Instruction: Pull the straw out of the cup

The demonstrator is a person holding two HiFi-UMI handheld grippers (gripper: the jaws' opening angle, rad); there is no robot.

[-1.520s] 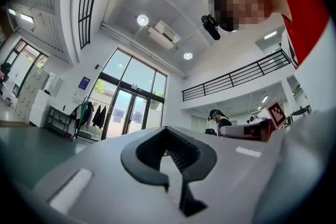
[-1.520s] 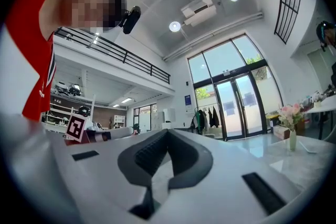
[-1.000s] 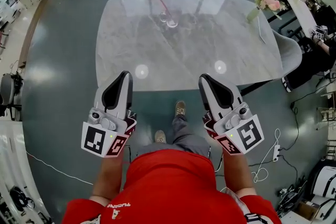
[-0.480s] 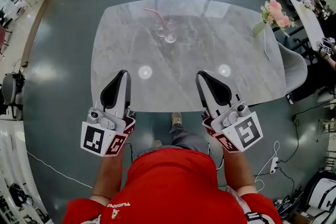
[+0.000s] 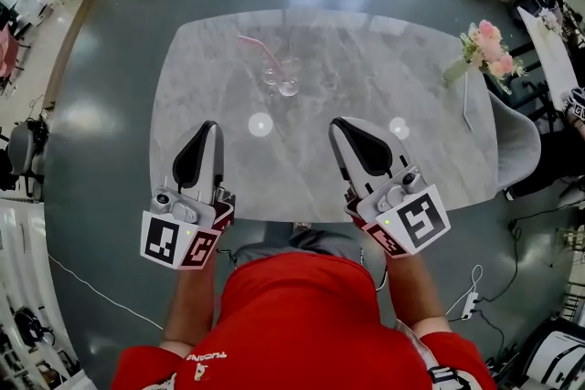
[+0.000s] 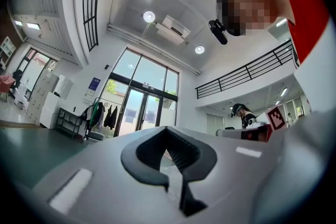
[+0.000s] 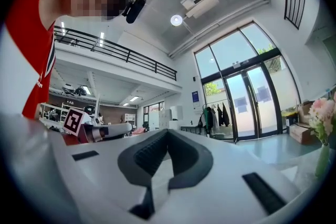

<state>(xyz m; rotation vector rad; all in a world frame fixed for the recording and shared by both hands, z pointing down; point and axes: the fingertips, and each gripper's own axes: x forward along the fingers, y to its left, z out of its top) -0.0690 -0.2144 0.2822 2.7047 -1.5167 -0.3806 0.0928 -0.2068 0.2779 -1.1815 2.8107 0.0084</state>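
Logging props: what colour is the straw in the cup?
The straw is pink; the head view shows it best.

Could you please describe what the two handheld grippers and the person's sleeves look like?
The left gripper and right gripper are white tapered shells with black jaw pads. Each carries a cube of black-and-white square markers. The sleeves are short and red.

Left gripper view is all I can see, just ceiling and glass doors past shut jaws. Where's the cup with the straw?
Observer: The head view shows the clear cup on the far half of the marble table, straight ahead of you.
Operator: Which way does the straw lean?
Observer: The pink straw tilts toward your left and away from you.
Operator: Is the right gripper free?
Observer: Yes, the right gripper is shut on nothing, over the table's near edge.
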